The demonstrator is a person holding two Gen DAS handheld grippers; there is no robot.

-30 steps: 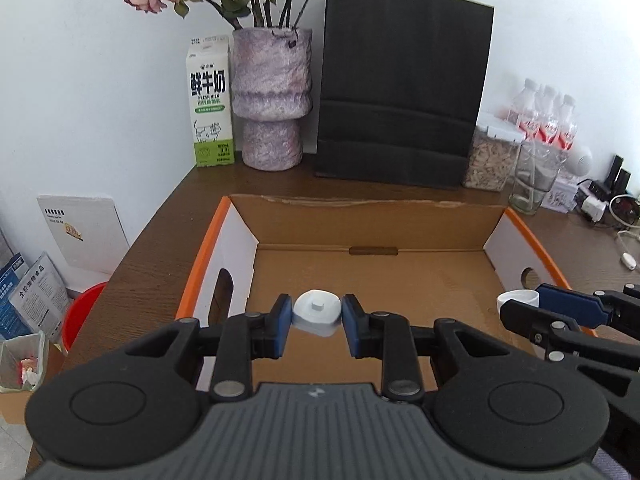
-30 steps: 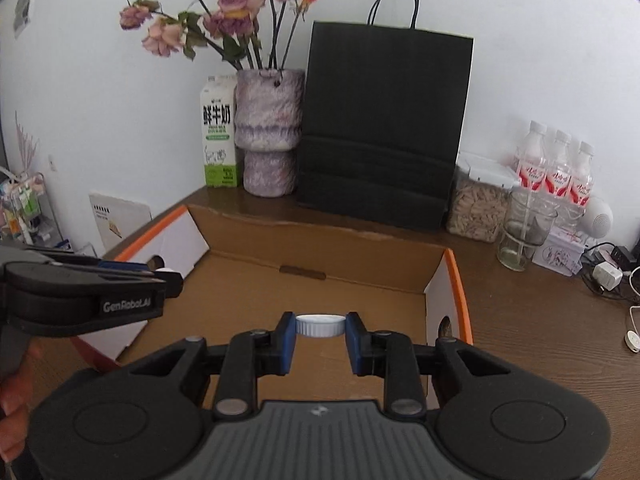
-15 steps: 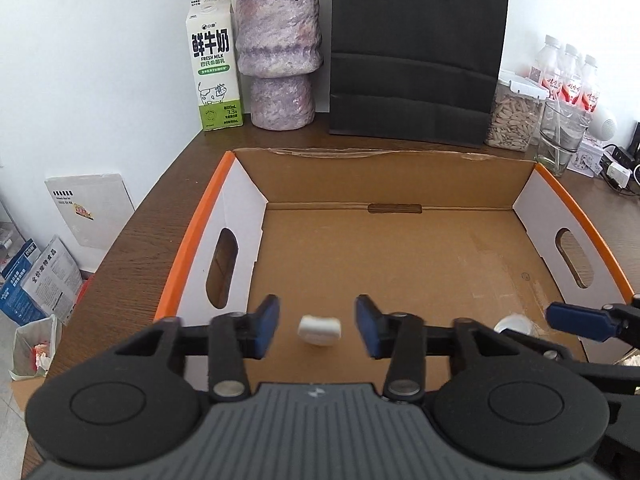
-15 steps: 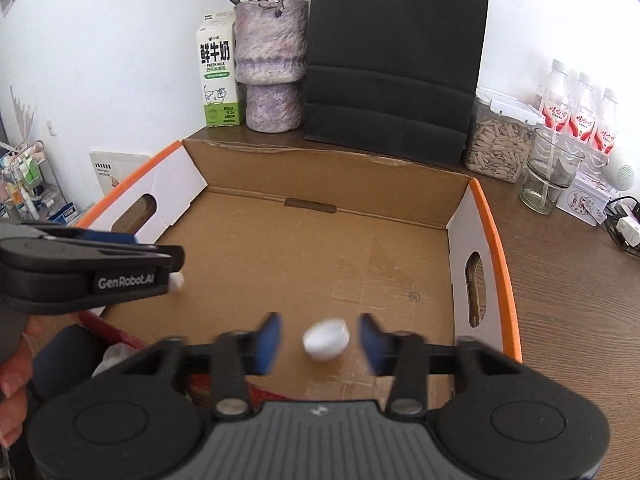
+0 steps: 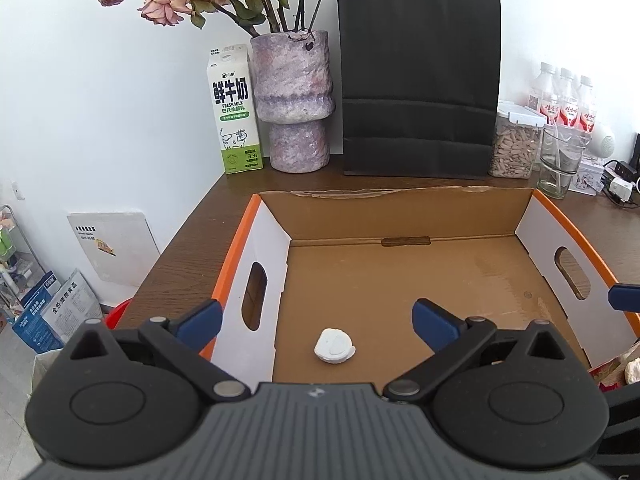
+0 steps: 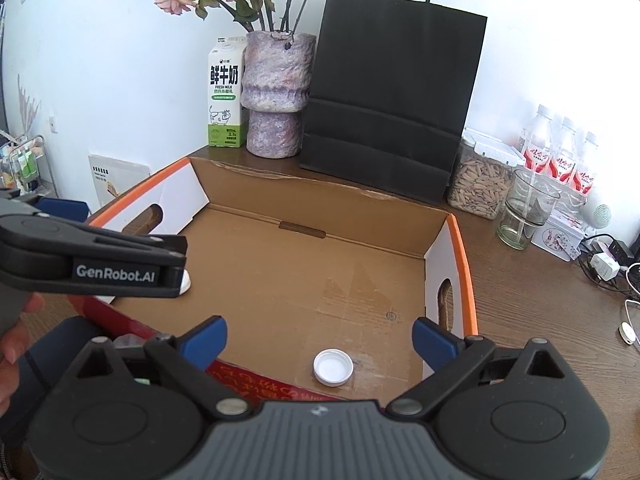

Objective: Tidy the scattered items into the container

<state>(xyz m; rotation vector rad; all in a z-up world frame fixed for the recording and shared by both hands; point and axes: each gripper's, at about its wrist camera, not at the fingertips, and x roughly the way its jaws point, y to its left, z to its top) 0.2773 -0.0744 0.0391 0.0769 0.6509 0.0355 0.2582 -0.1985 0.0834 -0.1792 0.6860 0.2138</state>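
Spreading across most of both views, the wooden desk (image 5: 188,224) carries an open cardboard box (image 5: 400,216) with orange edges and cut-out handles, and behind it a black paper bag (image 5: 416,80), a stone vase (image 5: 294,100) of dried roses and a milk carton (image 5: 234,112).

Over the near end of the box, the left gripper (image 5: 316,318) points forward and downward. Its jaws are opening and stand wide, with nothing pressed between the blue pads. A small white stopper (image 5: 334,345) lies on the box floor directly below and between them, clear of both pads.

Alongside, the right gripper (image 6: 319,332) is angled down the same way, its jaws also opening wide and gripping nothing. A round white bottle cap (image 6: 333,367) rests hollow side up on the box floor, centred beneath the gap and near the right-hand wall.

Both small pieces therefore already sit inside the box, each straight under its own jaws, so neither needs reaching for. My judgement is that the coming move turns on lifting each hand straight back without brushing the piece below, then swinging toward whatever remains outside the box, which these views barely show.
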